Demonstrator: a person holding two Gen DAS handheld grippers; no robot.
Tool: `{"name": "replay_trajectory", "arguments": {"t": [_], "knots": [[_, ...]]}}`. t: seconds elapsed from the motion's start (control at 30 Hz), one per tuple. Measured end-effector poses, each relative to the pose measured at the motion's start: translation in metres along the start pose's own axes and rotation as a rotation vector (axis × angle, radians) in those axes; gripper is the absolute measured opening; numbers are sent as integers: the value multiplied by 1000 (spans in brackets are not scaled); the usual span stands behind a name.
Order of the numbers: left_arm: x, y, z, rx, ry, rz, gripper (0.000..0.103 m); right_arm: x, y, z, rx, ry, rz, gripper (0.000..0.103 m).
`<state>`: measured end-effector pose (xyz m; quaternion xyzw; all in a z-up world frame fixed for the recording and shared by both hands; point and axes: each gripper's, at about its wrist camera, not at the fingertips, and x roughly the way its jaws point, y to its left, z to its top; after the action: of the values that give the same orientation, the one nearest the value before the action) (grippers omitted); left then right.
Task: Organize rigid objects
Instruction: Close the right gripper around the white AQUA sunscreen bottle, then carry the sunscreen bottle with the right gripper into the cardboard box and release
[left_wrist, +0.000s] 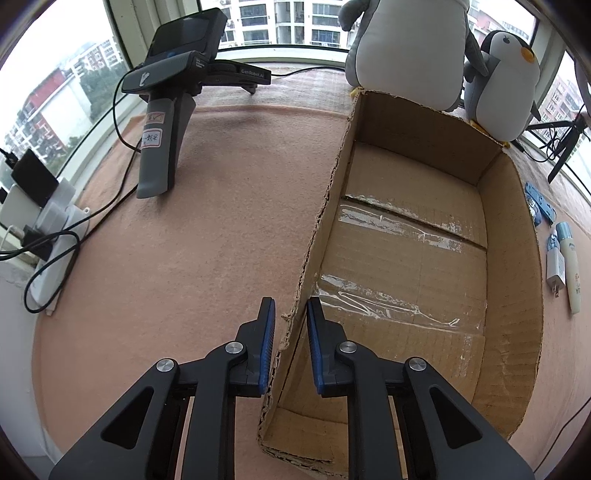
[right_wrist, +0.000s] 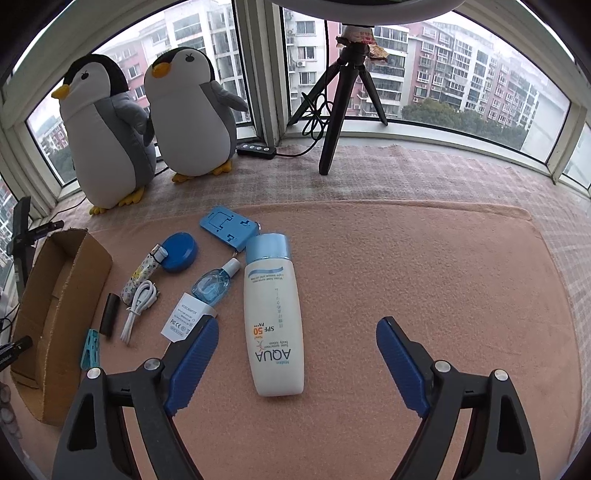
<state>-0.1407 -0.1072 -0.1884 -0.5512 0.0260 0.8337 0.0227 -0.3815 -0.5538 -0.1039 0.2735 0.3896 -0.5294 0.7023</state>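
- A peach felt mat (right_wrist: 406, 266) covers a bay-window ledge, with apartment blocks outside the glass.
- In the left wrist view, a power strip (left_wrist: 55, 236) with chargers plugged in sits at the far left edge of the mat.
- Beside it, further in, a spare handheld gripper device (left_wrist: 166, 122) lies on the mat with its cable trailing.
- The left gripper (left_wrist: 290, 314) straddles the torn left wall of the cardboard box (left_wrist: 513, 258), one blue pad on each side; the pads stand narrowly apart and I cannot tell whether they press on the cardboard.
- The box holds nothing visible, only tape strips on its floor.
- Two plush penguins (right_wrist: 147, 122) stand behind the box against the window.
- In the right wrist view, the box is at the far left, with a teal clip (right_wrist: 90, 349) and a small black cylinder (right_wrist: 110, 314) just beside it.
- Next come a patterned lighter (right_wrist: 142, 275), a coiled white cable (right_wrist: 138, 306), a round blue case (right_wrist: 179, 252), a white power adapter (right_wrist: 186, 317) and a small blue spray bottle (right_wrist: 214, 282).
- A blue phone stand (right_wrist: 229, 225) lies behind them.
- The white sunscreen bottle (right_wrist: 273, 317) lies flat, cap pointing away.
- The right gripper (right_wrist: 297, 336) is spread wide above the mat, gripping nothing; the sunscreen bottle lies between its fingers, nearer the left one.
- A black tripod (right_wrist: 343, 96) stands behind on the right.
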Motion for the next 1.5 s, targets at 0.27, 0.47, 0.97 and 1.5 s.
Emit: {"name": "replay_trajectory", "arguments": {"t": [0.27, 0.47, 0.97, 1.5], "knots": [[10, -2, -9, 12, 37, -22, 16, 23, 1, 13, -8, 45, -16, 84], [9, -5, -11, 30, 28, -14, 16, 44, 14, 21, -60, 79, -46, 84], [9, -6, -13, 34, 20, -12, 16, 87, 28, 17, -118, 184, -81, 63], [10, -6, -12, 45, 14, -16, 16, 86, 25, 16, -50, 201, -6, 44]]}}
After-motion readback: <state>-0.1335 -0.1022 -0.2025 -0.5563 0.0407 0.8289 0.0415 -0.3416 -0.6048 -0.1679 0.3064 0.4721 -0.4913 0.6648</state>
